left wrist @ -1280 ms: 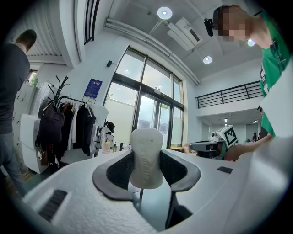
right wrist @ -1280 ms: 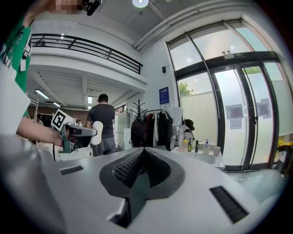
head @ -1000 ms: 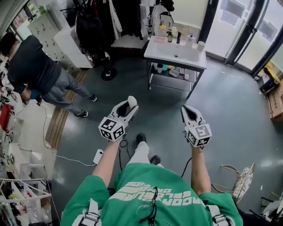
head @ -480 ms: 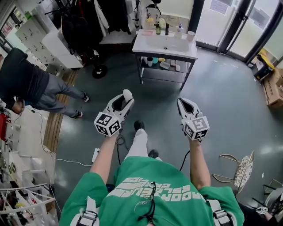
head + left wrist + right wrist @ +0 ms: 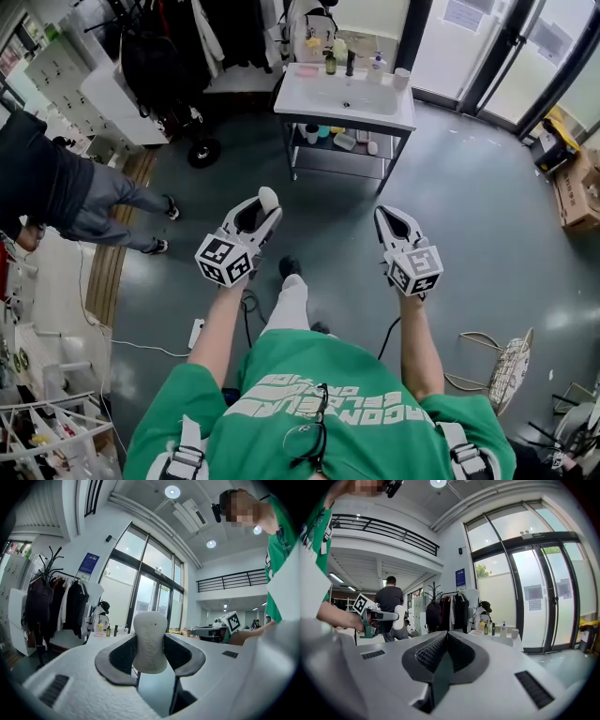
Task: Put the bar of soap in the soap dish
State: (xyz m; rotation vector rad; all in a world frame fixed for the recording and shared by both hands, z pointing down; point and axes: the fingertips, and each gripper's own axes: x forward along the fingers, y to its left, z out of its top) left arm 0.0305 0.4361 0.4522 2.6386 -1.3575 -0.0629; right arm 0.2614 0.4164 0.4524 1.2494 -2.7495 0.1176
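Note:
My left gripper [image 5: 255, 208] is shut on a white bar of soap [image 5: 267, 198], which stands upright between its jaws [image 5: 149, 637]. My right gripper [image 5: 392, 219] is shut with nothing in it; its ribbed pads [image 5: 433, 652] meet. Both are held at waist height over the grey floor, well short of the white sink table [image 5: 389, 111] at the far end. On that table's back left corner lies a small pink dish [image 5: 307, 70], also small and distant in the left gripper view [image 5: 99, 634]. In the right gripper view the soap [image 5: 398, 617] shows at the left.
Bottles [image 5: 330, 62] and a cup [image 5: 401, 77] line the sink table's back edge; a shelf below holds small items. A coat rack [image 5: 178, 42] stands left of it, glass doors [image 5: 525, 52] right. A person in dark clothes [image 5: 52, 192] is at left. A cable [image 5: 155, 345] lies on the floor.
The sink table has come closer and sits lower in the head view. The bystander has shifted toward the left edge. Both grippers keep their pose and grip.

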